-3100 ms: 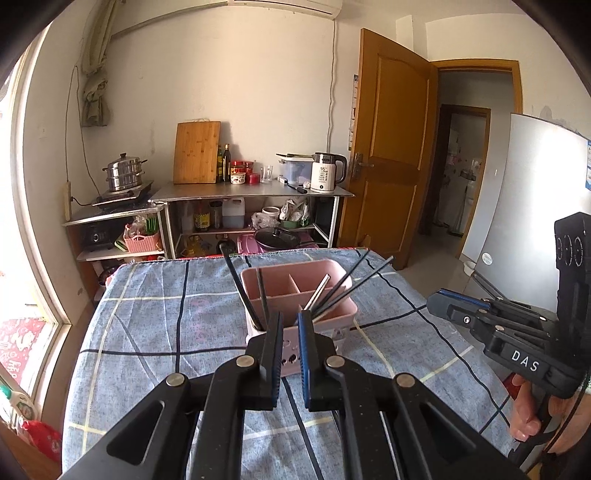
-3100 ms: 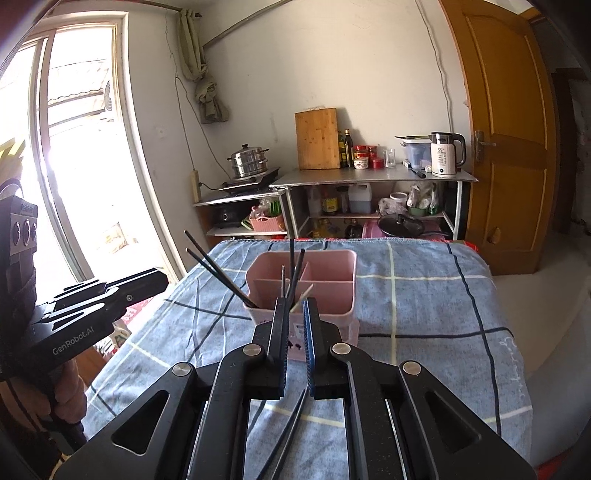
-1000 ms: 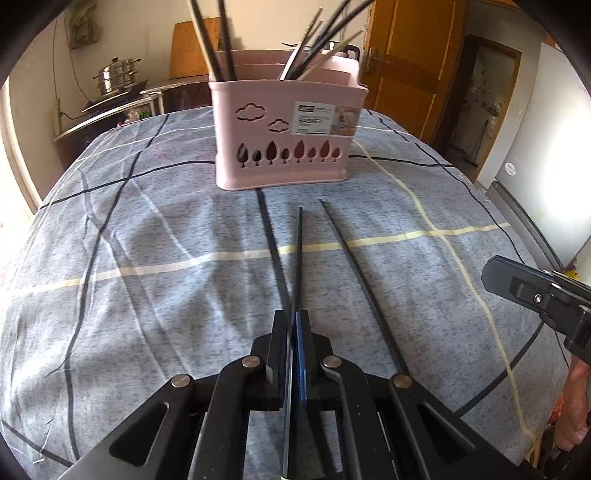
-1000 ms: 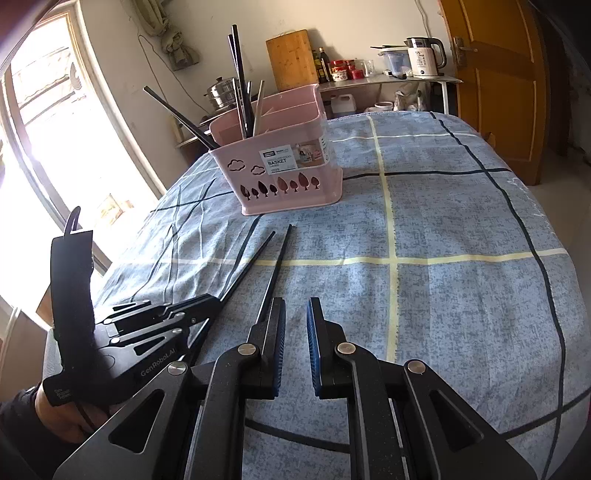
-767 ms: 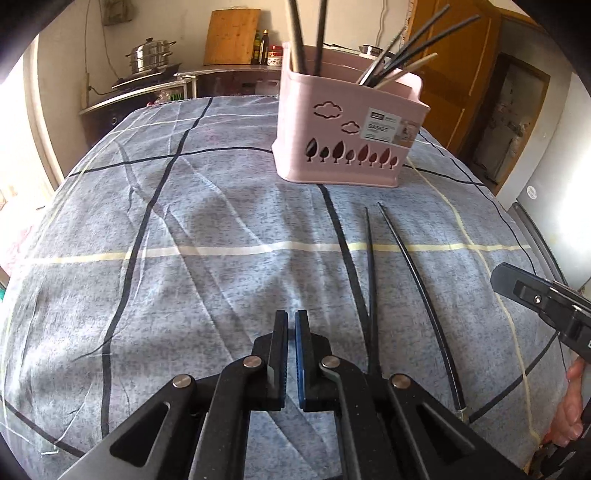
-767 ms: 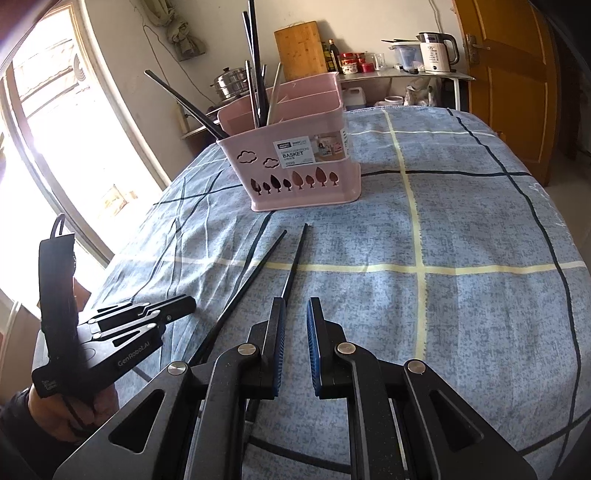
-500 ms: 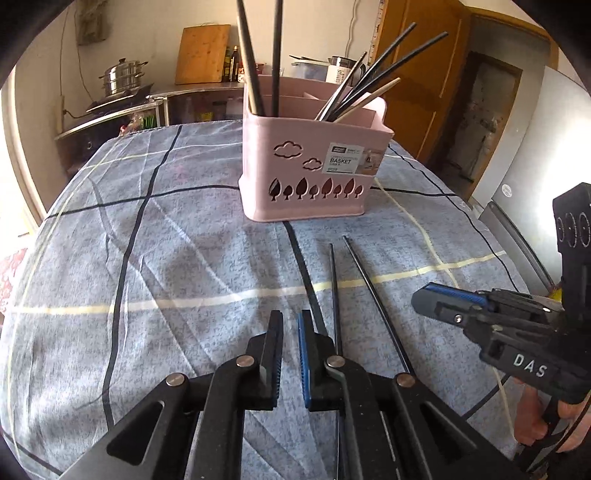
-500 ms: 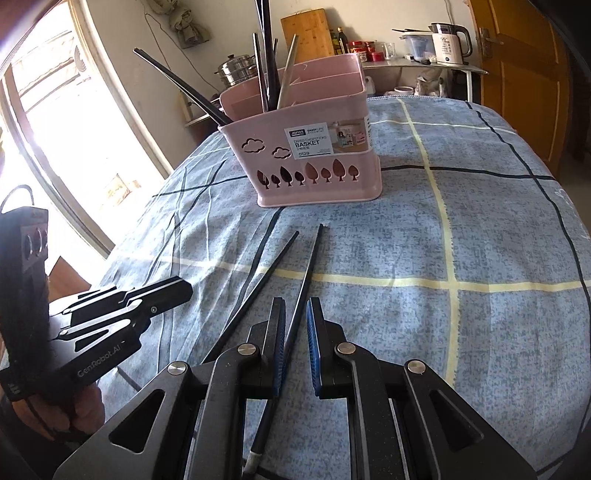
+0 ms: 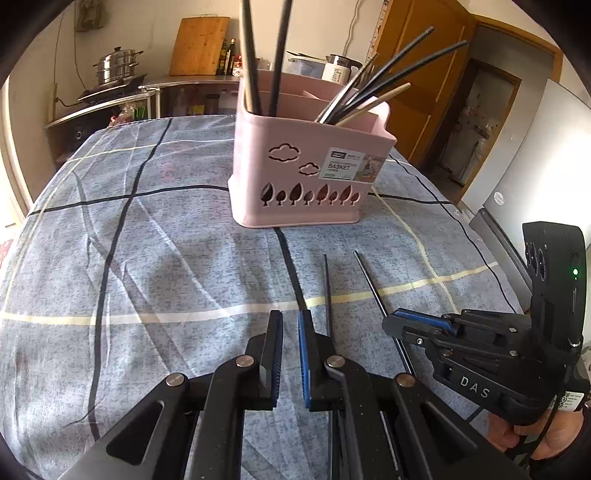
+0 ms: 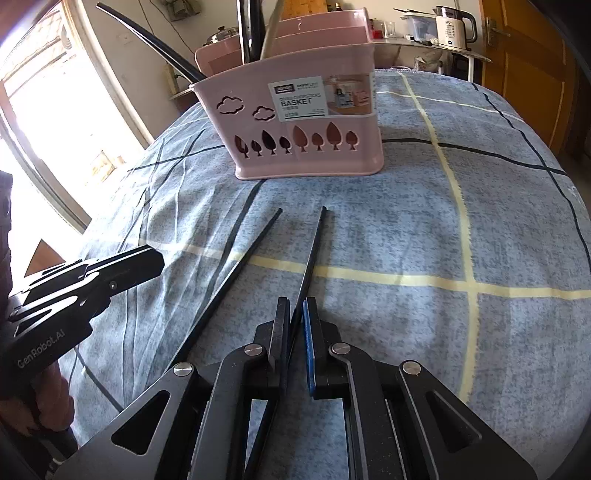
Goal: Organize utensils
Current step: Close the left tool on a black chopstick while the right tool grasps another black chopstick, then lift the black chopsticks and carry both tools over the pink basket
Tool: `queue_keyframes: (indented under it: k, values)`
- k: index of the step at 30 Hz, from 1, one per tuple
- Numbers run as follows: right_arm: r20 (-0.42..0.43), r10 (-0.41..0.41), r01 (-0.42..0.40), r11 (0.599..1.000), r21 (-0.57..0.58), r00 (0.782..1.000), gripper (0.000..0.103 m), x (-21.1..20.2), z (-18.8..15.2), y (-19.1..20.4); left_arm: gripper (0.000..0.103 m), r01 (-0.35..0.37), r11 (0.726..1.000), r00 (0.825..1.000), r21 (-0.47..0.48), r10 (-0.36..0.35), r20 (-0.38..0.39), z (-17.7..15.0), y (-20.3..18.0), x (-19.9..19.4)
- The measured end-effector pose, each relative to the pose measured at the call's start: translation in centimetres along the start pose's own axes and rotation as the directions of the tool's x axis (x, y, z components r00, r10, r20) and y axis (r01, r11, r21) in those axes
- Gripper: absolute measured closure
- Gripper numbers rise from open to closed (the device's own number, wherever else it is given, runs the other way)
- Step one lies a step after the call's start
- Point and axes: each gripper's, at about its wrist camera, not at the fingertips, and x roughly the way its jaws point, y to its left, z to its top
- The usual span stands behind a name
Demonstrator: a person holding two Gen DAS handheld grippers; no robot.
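A pink utensil basket (image 9: pixel 306 177) stands on the blue checked cloth and holds several black chopsticks; it also shows in the right wrist view (image 10: pixel 306 122). Two black chopsticks lie loose in front of it, one (image 10: pixel 308 258) on the right and one (image 10: pixel 236 269) on the left; they also show in the left wrist view, one (image 9: pixel 327 291) beside the other (image 9: pixel 371 284). My right gripper (image 10: pixel 293 314) is slightly open low over the cloth, with the right chopstick running between its jaws. My left gripper (image 9: pixel 290 325) is slightly open and empty, left of the chopsticks.
The cloth-covered table (image 9: pixel 129 258) drops off at its edges. A steel shelf with a kettle (image 10: pixel 448 27), a cutting board (image 9: pixel 199 46) and a steamer pot (image 9: pixel 118 68) stands behind. A wooden door (image 10: pixel 532 66) is at the right, a window (image 10: pixel 44 122) at the left.
My right gripper has moved forward and down so the right chopstick now lies between its jaws. My left gripper has drawn back to the left, off the chopsticks, and opened slightly.
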Motion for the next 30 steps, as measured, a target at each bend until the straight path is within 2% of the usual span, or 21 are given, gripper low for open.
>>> queue_keyframes:
  k: [4,6,10,13,17,21,24,30]
  values:
    - [-0.020,0.002,-0.002,1.000,0.014,1.000,0.096,-1.0,-0.7,-1.7,0.092,0.036,0.999,0.999,0.031,-0.035,-0.030,0.6,-1.5,1.8]
    - [-0.027,-0.007,0.007,1.000,0.018,1.000,0.096,-1.4,-0.9,-2.3,0.083,0.048,0.998,0.998,0.046,-0.045,-0.052,0.8,-2.2,2.8]
    - [-0.023,-0.034,0.034,0.999,0.022,0.999,0.096,-1.7,-0.7,-2.9,0.080,0.013,0.997,0.994,0.081,-0.004,-0.112,0.8,-3.1,4.6]
    - [-0.013,-0.044,0.044,0.999,0.025,0.999,0.094,-1.4,0.0,-2.8,0.081,-0.023,0.995,0.994,0.097,0.034,-0.106,0.8,-3.2,5.1]
    - [-0.024,-0.071,0.072,0.997,0.025,0.997,0.093,-0.5,1.2,-2.5,0.097,-0.071,0.994,0.991,0.087,0.080,-0.104,0.9,-2.7,5.2]
    - [-0.050,-0.093,0.094,0.995,0.023,0.994,0.092,0.2,1.7,-2.2,0.097,-0.112,0.992,0.988,0.054,0.117,-0.103,0.9,-1.5,4.9]
    - [-0.061,-0.106,0.108,0.994,0.030,0.992,0.092,0.4,2.1,-2.1,0.097,-0.117,0.992,0.986,0.044,0.121,-0.113,1.1,-1.2,4.9]
    - [-0.073,-0.122,0.123,0.992,0.013,0.990,0.097,0.8,2.6,-1.8,0.097,-0.145,0.982,0.978,0.120,0.161,-0.132,1.6,-2.0,5.3]
